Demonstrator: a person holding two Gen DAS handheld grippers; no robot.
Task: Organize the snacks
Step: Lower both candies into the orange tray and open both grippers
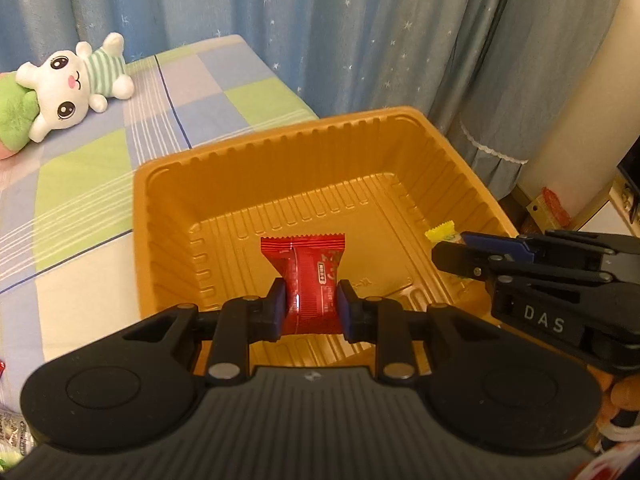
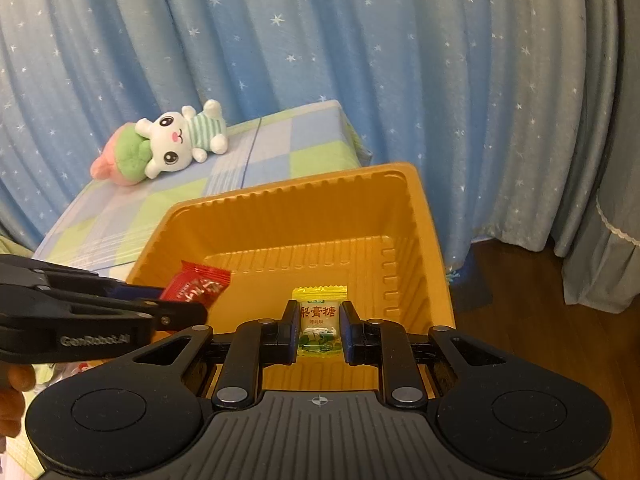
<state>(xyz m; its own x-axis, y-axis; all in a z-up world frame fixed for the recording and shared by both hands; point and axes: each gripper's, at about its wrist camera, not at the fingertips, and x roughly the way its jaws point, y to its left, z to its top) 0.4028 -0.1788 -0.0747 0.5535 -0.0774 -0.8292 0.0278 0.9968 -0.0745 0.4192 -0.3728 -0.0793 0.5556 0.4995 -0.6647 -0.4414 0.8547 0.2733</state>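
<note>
1. Surface: you're working over a bed w/ a checked sheet in blue, green and cream squares. It runs far-left in both views.
2. Room: blue star-print curtain hangs right behind the bed and fills the far side. Dark wood floor shows far right in the right wrist view.
3. Orange plastic tray w/ ribbed walls sits on the near-right part of the bed, its bottom bare.
4. Your left gripper is pinched nearly closed on a red wrapped candy, pads pressing its sides. The candy hangs above the tray's near-left part, not touching the bottom.
5. Your right gripper is closed tight on a yellow-green wrapped candy w/ printed characters, held over the tray's near-right part.
6. The two tools are side by side, near each other but apart. In the left wrist view the right tool comes in from the right, level w/ the tray's right wall.
7. Around: white plush rabbit in a green striped shirt lies far-left on the sheet, well apart from the tray, resting against a green and pink plush.
8. Far right, beyond the curtain hem, some packaging on a ledge, too small to tell what.
9. Near-left edge: bits of wrappers, blurred.
</note>
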